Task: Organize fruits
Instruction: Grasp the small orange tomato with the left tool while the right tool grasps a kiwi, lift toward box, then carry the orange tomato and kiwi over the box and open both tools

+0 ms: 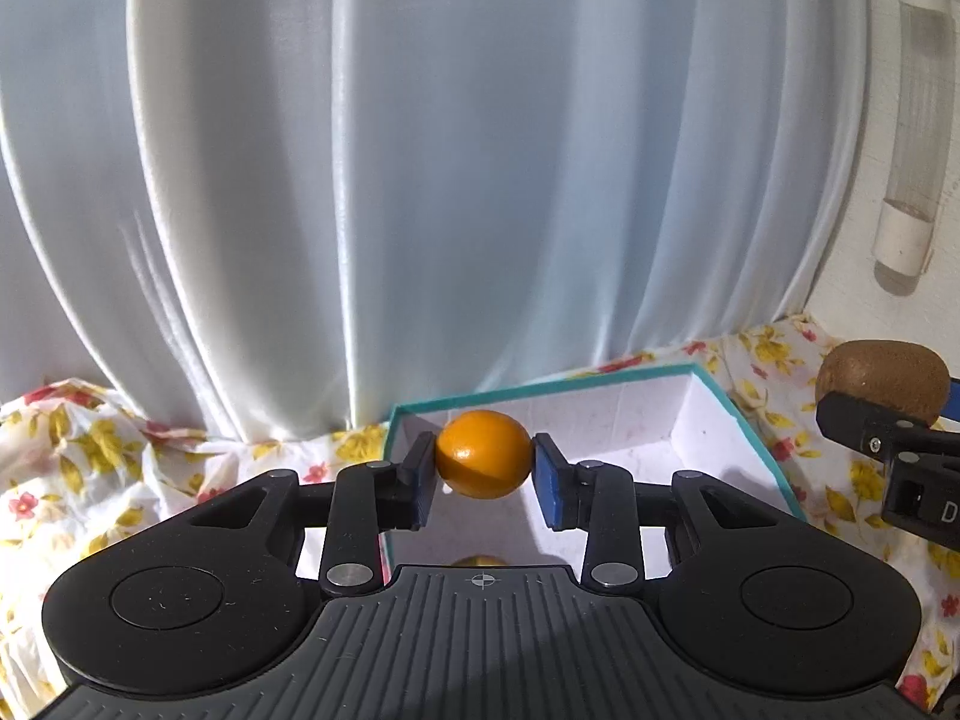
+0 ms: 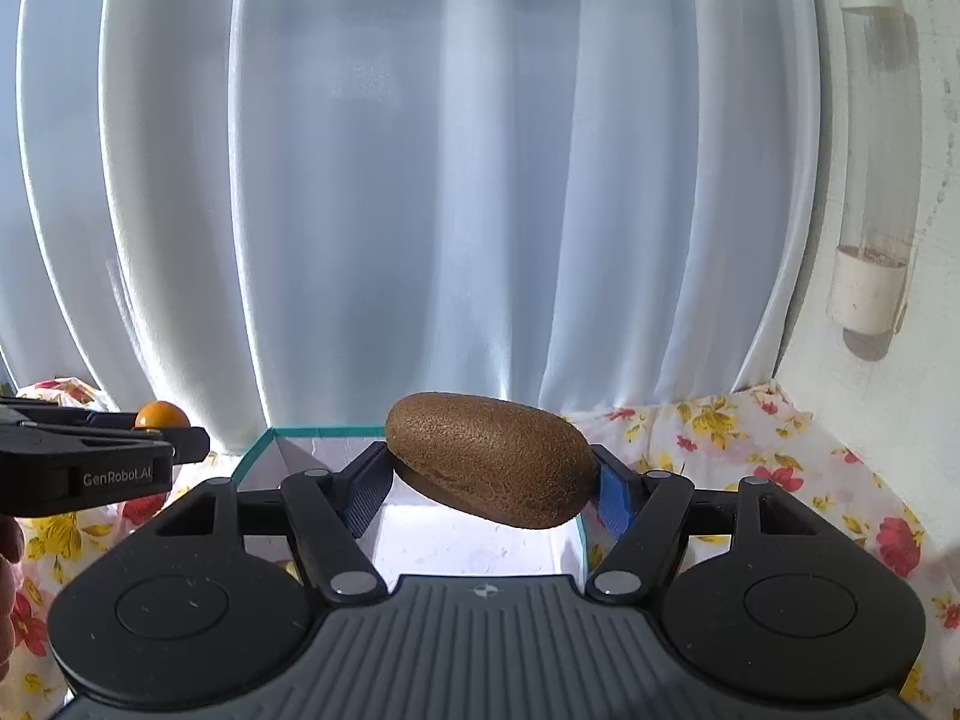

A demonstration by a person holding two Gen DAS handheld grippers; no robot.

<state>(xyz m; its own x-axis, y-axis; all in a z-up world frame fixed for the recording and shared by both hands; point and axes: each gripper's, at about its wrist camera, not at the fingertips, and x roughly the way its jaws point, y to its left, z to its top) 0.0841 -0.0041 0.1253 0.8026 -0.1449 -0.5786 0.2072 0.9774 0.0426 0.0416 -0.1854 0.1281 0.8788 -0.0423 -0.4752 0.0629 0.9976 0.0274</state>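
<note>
My left gripper (image 1: 483,468) is shut on a small round orange fruit (image 1: 483,455), held in the air above a white box with a teal rim (image 1: 708,373). My right gripper (image 2: 492,480) is shut on a brown kiwi (image 2: 492,457), also lifted over the same box (image 2: 312,433). The kiwi (image 1: 882,381) and the right gripper's fingers (image 1: 882,429) show at the right edge of the left wrist view. At the left of the right wrist view the left gripper's fingers (image 2: 180,441) show with the orange fruit (image 2: 161,414). A yellowish fruit (image 1: 477,561) peeks out in the box, mostly hidden by my left gripper.
A floral cloth (image 2: 750,450) covers the surface around the box. White curtains (image 1: 420,180) hang close behind it. A clear tube with white caps (image 2: 870,180) is fixed on the wall at the right. Part of a hand (image 2: 9,576) shows at the left edge.
</note>
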